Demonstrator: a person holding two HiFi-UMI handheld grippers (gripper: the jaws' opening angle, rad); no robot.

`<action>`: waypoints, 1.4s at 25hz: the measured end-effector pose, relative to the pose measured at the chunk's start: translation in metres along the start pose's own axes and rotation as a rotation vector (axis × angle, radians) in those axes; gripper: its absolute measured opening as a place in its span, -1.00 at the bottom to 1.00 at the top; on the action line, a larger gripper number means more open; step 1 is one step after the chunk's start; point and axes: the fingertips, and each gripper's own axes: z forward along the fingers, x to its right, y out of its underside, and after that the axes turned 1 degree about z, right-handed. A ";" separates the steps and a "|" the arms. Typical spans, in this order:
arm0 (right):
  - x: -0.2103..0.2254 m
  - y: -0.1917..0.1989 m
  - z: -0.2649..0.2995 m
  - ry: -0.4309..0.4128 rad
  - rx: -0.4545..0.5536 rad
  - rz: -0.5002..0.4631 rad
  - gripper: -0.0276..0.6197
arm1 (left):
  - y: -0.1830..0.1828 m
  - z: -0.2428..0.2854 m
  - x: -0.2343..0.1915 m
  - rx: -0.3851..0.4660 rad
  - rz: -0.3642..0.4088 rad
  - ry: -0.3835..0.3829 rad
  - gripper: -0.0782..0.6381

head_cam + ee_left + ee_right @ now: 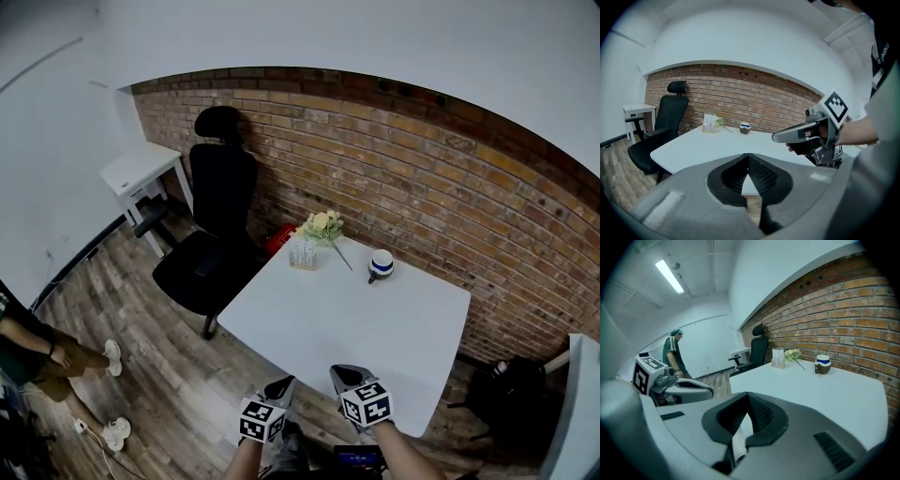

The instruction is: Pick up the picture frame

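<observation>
Plainly we're at the reach: left hand-held gripper (283, 384) and right hand-held gripper (343, 373) sit closed, empty; the far frame (303, 253) needs opened jaws.

Built in smooth grey moulded shells, left claw (286, 382) and right claw (342, 373) alike, lined inside with black ribbed pads (761, 174). Capped at the back with white cubes (367, 403) bearing bold black square markers. Dressed in a pale short sleeve (882, 101).
</observation>
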 end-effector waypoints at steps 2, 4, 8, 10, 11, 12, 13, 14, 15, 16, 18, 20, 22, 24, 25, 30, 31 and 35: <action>0.002 -0.014 0.019 0.015 0.003 0.008 -0.89 | -0.011 0.008 -0.022 0.000 0.003 0.015 -0.75; 0.004 -0.027 0.037 0.033 0.006 0.016 -0.89 | -0.019 0.016 -0.044 -0.002 0.013 0.034 -0.75; 0.008 -0.049 0.072 0.068 0.011 0.027 -0.89 | -0.032 0.034 -0.082 -0.005 0.030 0.075 -0.75; 0.009 -0.058 0.086 0.082 0.010 0.025 -0.89 | -0.037 0.042 -0.098 -0.005 0.037 0.090 -0.75; 0.010 -0.062 0.092 0.088 0.010 0.024 -0.89 | -0.039 0.045 -0.105 -0.003 0.039 0.096 -0.75; 0.011 -0.066 0.097 0.094 0.010 0.024 -0.89 | -0.043 0.049 -0.112 0.000 0.040 0.101 -0.75; 0.012 -0.070 0.101 0.099 0.010 0.024 -0.89 | -0.046 0.052 -0.118 0.003 0.040 0.104 -0.75; 0.013 -0.073 0.105 0.104 0.008 0.023 -0.89 | -0.049 0.054 -0.124 0.005 0.039 0.106 -0.75; 0.014 -0.076 0.109 0.108 0.006 0.021 -0.89 | -0.051 0.057 -0.128 0.007 0.037 0.108 -0.75; 0.015 -0.078 0.112 0.113 0.004 0.020 -0.89 | -0.052 0.059 -0.132 0.009 0.037 0.113 -0.75; 0.017 -0.081 0.117 0.119 0.001 0.020 -0.89 | -0.054 0.062 -0.136 0.008 0.037 0.123 -0.75; 0.020 -0.085 0.122 0.122 -0.001 0.022 -0.89 | -0.054 0.066 -0.139 0.002 0.034 0.128 -0.75; 0.023 -0.087 0.125 0.120 -0.004 0.020 -0.89 | -0.055 0.069 -0.141 -0.001 0.025 0.125 -0.75; 0.026 -0.089 0.127 0.114 -0.006 0.013 -0.89 | -0.061 0.073 -0.141 0.012 0.019 0.117 -0.75; 0.028 -0.090 0.127 0.110 -0.005 0.009 -0.89 | -0.063 0.075 -0.141 0.017 0.016 0.112 -0.75; 0.035 -0.094 0.126 0.091 0.000 -0.013 -0.89 | -0.065 0.081 -0.138 0.025 0.009 0.082 -0.75; 0.037 -0.096 0.124 0.089 0.004 -0.014 -0.89 | -0.066 0.082 -0.135 0.027 0.011 0.080 -0.75; 0.043 -0.104 0.120 0.081 0.026 -0.014 -0.89 | -0.076 0.087 -0.123 0.030 0.019 0.082 -0.75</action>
